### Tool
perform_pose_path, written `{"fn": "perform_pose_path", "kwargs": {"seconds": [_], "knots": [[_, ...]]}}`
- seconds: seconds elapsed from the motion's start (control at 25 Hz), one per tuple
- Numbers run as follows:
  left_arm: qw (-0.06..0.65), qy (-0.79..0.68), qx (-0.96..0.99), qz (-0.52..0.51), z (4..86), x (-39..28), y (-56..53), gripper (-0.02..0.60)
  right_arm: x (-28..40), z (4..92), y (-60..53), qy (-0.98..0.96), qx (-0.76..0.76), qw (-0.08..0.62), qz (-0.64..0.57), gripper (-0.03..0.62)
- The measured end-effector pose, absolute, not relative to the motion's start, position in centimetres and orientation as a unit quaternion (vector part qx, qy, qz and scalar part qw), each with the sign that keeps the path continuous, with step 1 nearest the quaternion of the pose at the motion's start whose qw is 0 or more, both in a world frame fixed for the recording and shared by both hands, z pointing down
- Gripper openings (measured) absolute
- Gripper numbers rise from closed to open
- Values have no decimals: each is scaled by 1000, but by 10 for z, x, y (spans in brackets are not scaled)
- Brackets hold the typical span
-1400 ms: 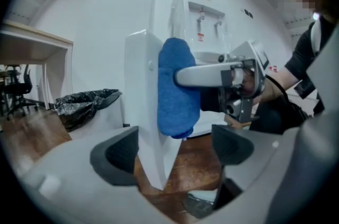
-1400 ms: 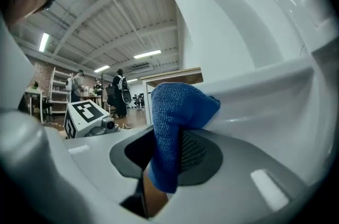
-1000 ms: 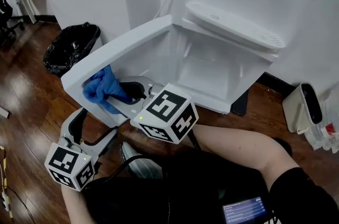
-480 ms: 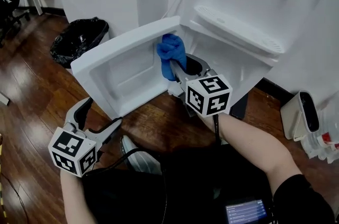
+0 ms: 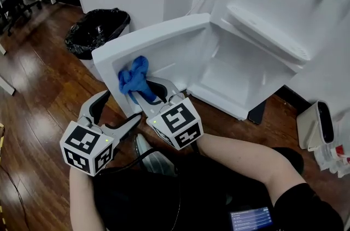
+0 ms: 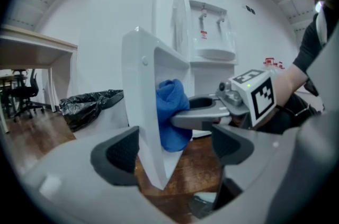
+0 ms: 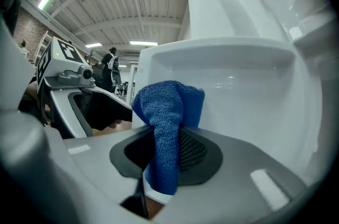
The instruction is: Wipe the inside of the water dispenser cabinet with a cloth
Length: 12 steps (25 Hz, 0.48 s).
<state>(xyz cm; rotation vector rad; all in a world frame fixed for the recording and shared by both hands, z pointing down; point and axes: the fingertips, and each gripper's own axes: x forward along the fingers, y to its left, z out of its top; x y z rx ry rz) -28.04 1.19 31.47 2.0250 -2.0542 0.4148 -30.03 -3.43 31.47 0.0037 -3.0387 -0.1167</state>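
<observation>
I am keeping the left gripper [image 5: 113, 114] open, jaws either side of the door's [image 5: 164, 44] free edge, pads apart from it. The right gripper [image 5: 149, 90] is clamping the blue cloth [image 5: 134, 78] against the door's inner face, near its outer edge. The cabinet [image 5: 240, 80] is standing open beyond.

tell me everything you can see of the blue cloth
The blue cloth is a terry-looking rag, bunched and folded over. The right gripper pinches it between its fingers, a tuft sticking past the tips and an end hanging below. It sits against the inner face of the open cabinet door, near its outer edge.
</observation>
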Motion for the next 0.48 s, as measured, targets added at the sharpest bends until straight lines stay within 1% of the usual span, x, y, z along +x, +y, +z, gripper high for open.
{"fn": "perform_pose_path", "kwargs": {"seconds": [0.12, 0.24, 0.36, 0.48], "knots": [[115, -700, 690, 141, 316, -280, 12, 425, -307, 321, -30, -998, -16, 54, -17, 103], [115, -700, 690, 141, 316, -281, 13, 425, -298, 327, -54, -998, -13, 61, -30, 103], [115, -702, 689, 140, 315, -283, 13, 426, -280, 332, -101, -996, 30, 69, -50, 103], [116, -705, 687, 136, 315, -284, 13, 425, -255, 336, -153, -990, 109, 72, -56, 103]]}}
